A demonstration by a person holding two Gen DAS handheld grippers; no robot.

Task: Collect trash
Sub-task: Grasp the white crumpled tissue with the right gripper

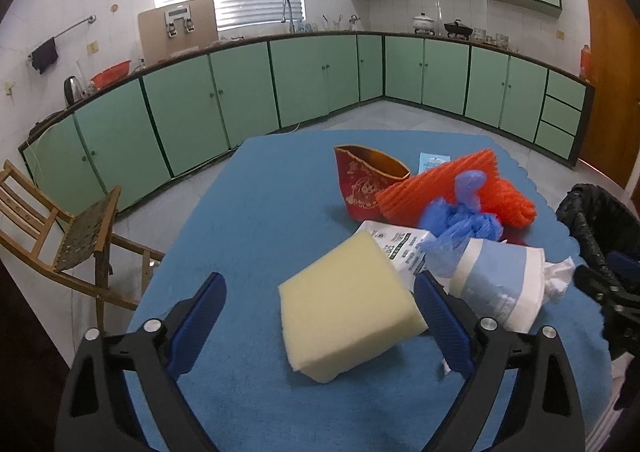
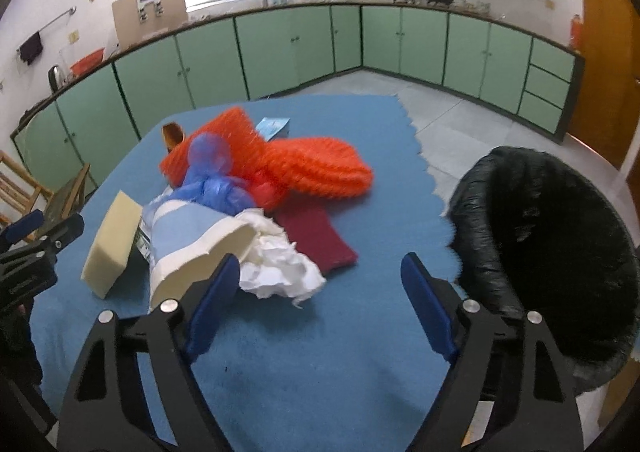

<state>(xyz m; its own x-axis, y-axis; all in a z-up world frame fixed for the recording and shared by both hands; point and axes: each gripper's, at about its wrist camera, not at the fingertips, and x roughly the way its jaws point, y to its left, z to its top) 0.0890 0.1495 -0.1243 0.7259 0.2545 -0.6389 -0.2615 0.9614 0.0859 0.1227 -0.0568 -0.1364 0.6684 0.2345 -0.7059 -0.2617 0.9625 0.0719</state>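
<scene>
Foam block (image 1: pixel 348 306) left of paper cup (image 1: pixel 498 284), on table (image 1: pixel 256 212)

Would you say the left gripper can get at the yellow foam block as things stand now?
Probably yes. The left gripper is open, and the yellow foam block already lies between its fingers on the blue table cover, with nothing in front of it.

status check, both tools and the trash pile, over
Left tool open, straddling foam block. Right tool open, empty. Bin at right, path clear.
</scene>
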